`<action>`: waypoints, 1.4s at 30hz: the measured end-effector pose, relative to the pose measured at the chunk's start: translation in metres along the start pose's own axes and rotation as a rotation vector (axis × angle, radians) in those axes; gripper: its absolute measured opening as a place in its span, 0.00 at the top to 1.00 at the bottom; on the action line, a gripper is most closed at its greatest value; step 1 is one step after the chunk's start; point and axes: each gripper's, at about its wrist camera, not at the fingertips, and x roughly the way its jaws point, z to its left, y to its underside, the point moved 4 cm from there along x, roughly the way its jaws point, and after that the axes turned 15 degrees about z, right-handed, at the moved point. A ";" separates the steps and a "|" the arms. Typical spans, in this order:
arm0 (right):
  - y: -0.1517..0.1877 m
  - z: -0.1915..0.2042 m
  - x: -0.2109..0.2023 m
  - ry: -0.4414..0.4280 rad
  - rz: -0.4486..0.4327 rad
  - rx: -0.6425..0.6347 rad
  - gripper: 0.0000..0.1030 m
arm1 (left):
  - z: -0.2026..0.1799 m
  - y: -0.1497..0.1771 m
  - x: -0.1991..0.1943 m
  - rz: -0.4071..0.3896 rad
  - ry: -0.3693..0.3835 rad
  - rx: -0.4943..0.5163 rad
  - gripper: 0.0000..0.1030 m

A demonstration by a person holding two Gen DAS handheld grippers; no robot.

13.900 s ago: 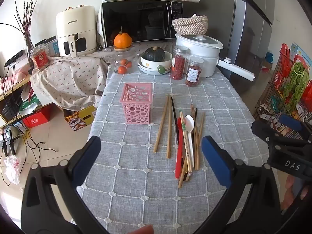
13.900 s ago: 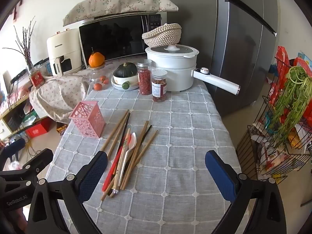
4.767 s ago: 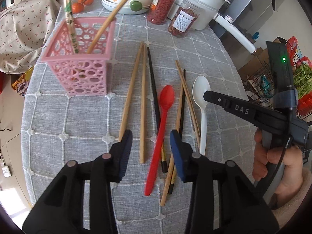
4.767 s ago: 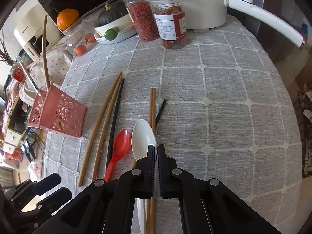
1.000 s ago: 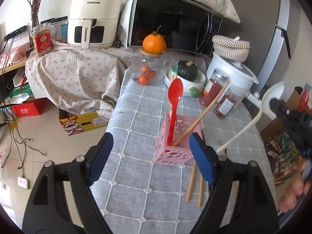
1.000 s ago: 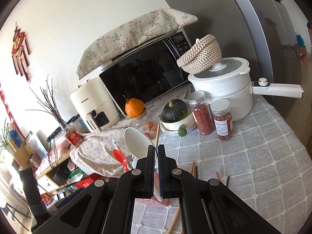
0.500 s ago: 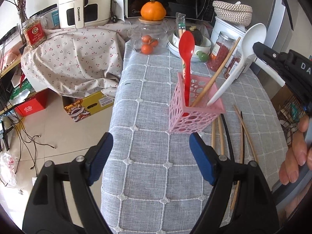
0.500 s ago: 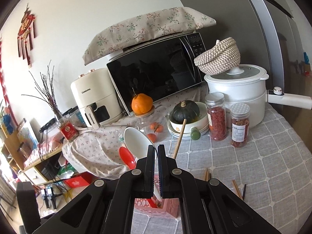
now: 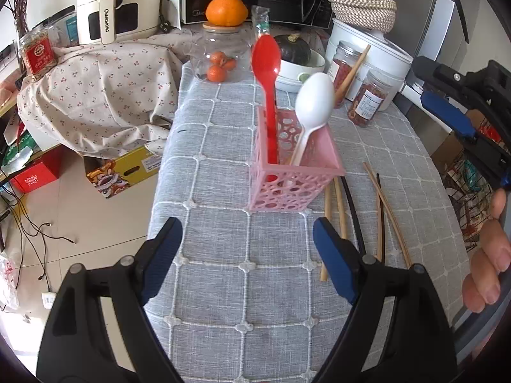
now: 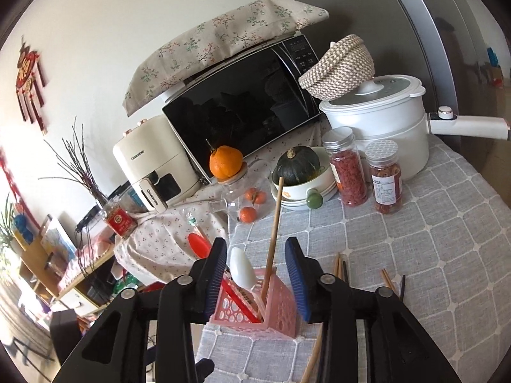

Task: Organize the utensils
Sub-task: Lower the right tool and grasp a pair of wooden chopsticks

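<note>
- Right gripper (image 10: 257, 274) hangs just above the pink basket (image 10: 281, 312), fingers spread apart and grasping nothing; in the left wrist view it shows at 2 o'clock (image 9: 447, 115), held by a hand (image 9: 488, 255) at 4 o'clock.
- Left gripper (image 9: 246, 255) is likewise spread wide and empty, low over the grey checked tablecloth (image 9: 242, 312), with the basket (image 9: 293, 175) just ahead at 12 o'clock.
- White spoon (image 9: 314, 102) stands in the basket, bowl up, leaning toward 1 o'clock.
- Red spoon (image 9: 266, 60) stands upright beside it at the basket's 10 o'clock corner.
- One wooden chopstick (image 10: 274, 223) also stands in the basket, tilted.
- Loose chopsticks (image 9: 380, 207), wooden and black, lie flat on the cloth at the basket's 4 o'clock side.
- Two jars (image 10: 367, 172), a white pot (image 10: 383, 121), a squash in a bowl (image 10: 298, 166), a microwave (image 10: 242, 108) and an air fryer (image 10: 153, 166) stand toward 12 o'clock at the table's far end.
</note>
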 end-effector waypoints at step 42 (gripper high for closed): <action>0.044 -0.156 0.068 0.360 0.571 0.019 0.49 | -0.023 0.003 0.064 0.180 0.043 -0.074 0.18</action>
